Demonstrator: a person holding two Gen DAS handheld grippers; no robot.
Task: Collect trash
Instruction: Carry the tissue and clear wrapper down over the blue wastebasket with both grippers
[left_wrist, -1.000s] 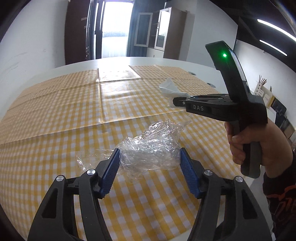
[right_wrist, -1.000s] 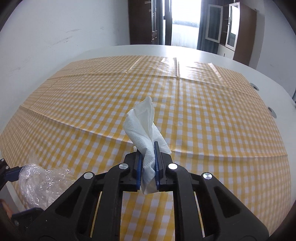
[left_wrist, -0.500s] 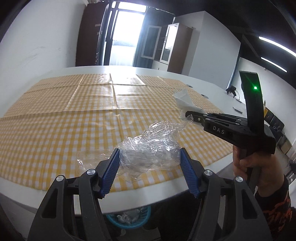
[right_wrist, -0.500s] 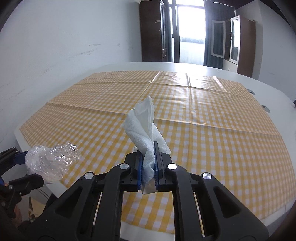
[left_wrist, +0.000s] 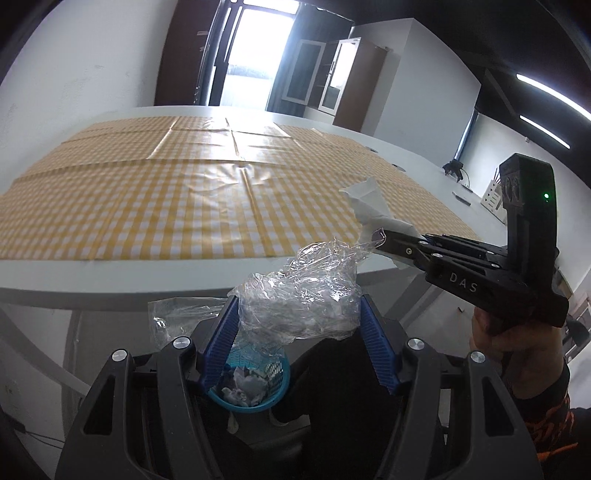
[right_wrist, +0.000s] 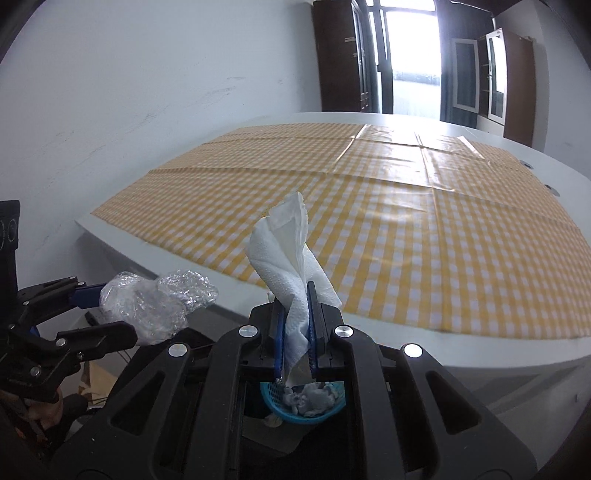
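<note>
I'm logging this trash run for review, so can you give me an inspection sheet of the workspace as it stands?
Surface: white table with yellow checked cloth; nothing lying on it in view.
Job's things: crumpled clear plastic wrap; white paper towel; blue bin on the floor below, already holding crumpled trash.
Clutter: nothing seen.
Grippers: left gripper jaws clamp the wrap; right gripper jaws pinch the towel. Both are off the table edge, above the bin.
Cables: one thin cable on the floor.
Surroundings: white wall, bright doorway, wooden cabinets.
</note>
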